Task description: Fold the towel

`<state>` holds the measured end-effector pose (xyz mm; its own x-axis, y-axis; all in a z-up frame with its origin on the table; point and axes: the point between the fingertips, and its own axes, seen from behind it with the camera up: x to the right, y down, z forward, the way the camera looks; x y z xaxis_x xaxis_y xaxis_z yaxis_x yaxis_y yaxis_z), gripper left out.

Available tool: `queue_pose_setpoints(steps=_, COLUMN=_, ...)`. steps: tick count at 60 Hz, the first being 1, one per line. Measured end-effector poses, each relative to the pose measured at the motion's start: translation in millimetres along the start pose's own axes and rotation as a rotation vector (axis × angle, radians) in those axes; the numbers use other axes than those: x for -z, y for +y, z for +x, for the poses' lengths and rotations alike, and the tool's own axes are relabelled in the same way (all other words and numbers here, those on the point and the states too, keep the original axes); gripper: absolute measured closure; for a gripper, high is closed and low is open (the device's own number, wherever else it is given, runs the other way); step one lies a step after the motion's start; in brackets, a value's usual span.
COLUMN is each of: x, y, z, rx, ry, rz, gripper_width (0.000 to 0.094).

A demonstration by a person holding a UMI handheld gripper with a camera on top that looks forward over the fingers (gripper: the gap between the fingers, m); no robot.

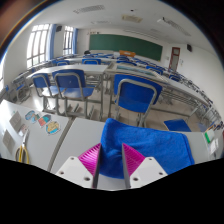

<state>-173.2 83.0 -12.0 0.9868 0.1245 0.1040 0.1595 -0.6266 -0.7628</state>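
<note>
Gripper view: the gripper [111, 160] is seen from behind its two fingers, which are held slightly apart with a narrow gap between the magenta pads [91, 157]. Nothing is gripped between them. The fingertips are positioned just above a white desk surface [62, 140], at the near edge of a blue towel [150, 143].

The towel is laid on the desk ahead of the fingers and to the right of them. It is spread loosely, with wrinkles visible across its surface and one edge lying just beside the right pad. Whether the pad is touching the cloth cannot be determined.

A small item with coloured round shapes [44, 122] is located on the desk to the left, well apart from the towel. Beyond the desk, rows of blue chairs [133, 98] and desks are arranged through a classroom. A green chalkboard [128, 45] is mounted on the far wall, and windows [40, 44] are set in the left wall.
</note>
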Motion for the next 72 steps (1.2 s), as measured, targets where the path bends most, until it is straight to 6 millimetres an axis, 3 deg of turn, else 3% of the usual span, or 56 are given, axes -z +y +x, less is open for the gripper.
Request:
queue_pose_setpoints(steps=4, x=-2, y=-2, z=11, rx=0.052, ry=0.028, rz=0.022, gripper_width=0.085)
queue_pose_setpoints(steps=5, x=-1, y=-5, z=11, rx=0.062, ry=0.033, rz=0.031, gripper_width=0.0875)
queue_pose_setpoints(steps=12, x=-1, y=-2, z=8, rx=0.107, ry=0.01, rz=0.02, gripper_width=0.0899)
queue_pose_setpoints(steps=18, x=6, y=-9, z=-1, rx=0.01, ry=-0.057, rz=-0.01, gripper_width=0.0903)
queue_pose_setpoints(steps=22, x=26, y=-29, z=-14, rx=-0.073, ry=-0.147, rz=0.012, gripper_width=0.0904)
queue_pose_setpoints(steps=26, x=51, y=-63, z=-18, rx=-0.173, ry=-0.231, rz=0.06, gripper_width=0.0904)
queue_pose_setpoints(steps=27, x=53, y=-73, z=-27, rx=-0.203, ry=-0.243, rz=0.071, gripper_width=0.0904)
queue_pose_setpoints(steps=31, x=73, y=-95, z=1, rx=-0.303, ry=-0.275, rz=0.105, gripper_width=0.0904)
queue_pose_setpoints(steps=35, x=71, y=-100, z=24, rx=-0.353, ry=-0.252, rz=0.099, gripper_width=0.0905)
queue_pose_setpoints(steps=42, x=48, y=-64, z=83, rx=-0.342, ry=-0.155, rz=0.034, gripper_width=0.089)
queue_pose_setpoints(steps=43, x=41, y=-46, z=101, rx=-0.34, ry=-0.148, rz=0.021, gripper_width=0.0878)
queue_pose_setpoints(steps=46, x=35, y=-36, z=111, rx=-0.332, ry=-0.108, rz=-0.024, gripper_width=0.0781)
queue_pose_setpoints(steps=49, x=33, y=-24, z=131, rx=-0.321, ry=-0.074, rz=-0.054, gripper_width=0.058)
queue_pose_setpoints(steps=53, x=36, y=-18, z=169, rx=-0.285, ry=-0.008, rz=-0.041, gripper_width=0.0296)
queue_pose_setpoints(steps=57, x=50, y=-25, z=190, rx=-0.226, ry=0.039, rz=-0.009, gripper_width=0.0134)
queue_pose_setpoints(steps=60, x=65, y=-31, z=204, rx=-0.186, ry=0.065, rz=0.003, gripper_width=0.0081)
queue_pose_setpoints(steps=63, x=81, y=-34, z=206, rx=-0.153, ry=0.085, rz=0.018, gripper_width=0.0083)
queue_pose_setpoints(steps=72, x=145, y=-46, z=189, rx=-0.119, ry=0.11, rz=0.05, gripper_width=0.0087)
